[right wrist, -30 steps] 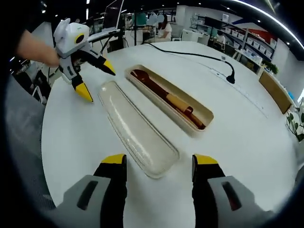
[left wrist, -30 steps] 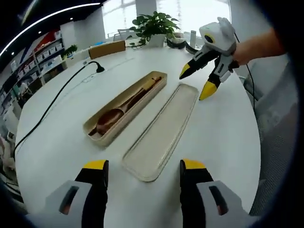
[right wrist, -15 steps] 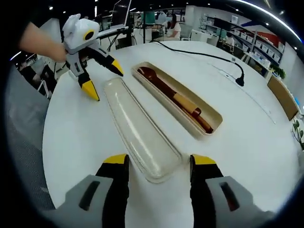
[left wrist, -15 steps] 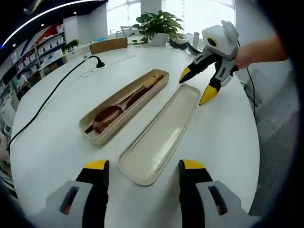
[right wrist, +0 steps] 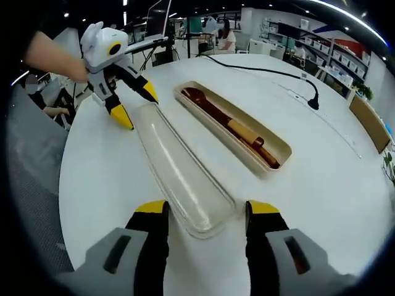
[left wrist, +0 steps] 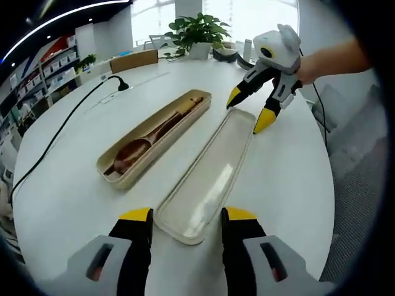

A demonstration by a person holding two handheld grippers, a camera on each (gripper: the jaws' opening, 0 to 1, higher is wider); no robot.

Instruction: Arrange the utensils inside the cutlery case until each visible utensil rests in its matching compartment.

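A beige cutlery case lies open on the white table. Inside it rest a dark wooden spoon and a lighter wooden utensil. The case's lid lies hollow side up beside it. My left gripper is open and straddles one end of the lid. At the other end my right gripper is open too, one tip at each corner. Neither holds anything.
A black power cable with a plug runs across the table beyond the case. A potted plant stands at the table's far edge, with a wooden chair back nearby. A person's arm holds the right gripper.
Both grippers have come closer to the lid's two ends. The left gripper's jaws now stand a little narrower around the lid. Case and utensils have not moved.
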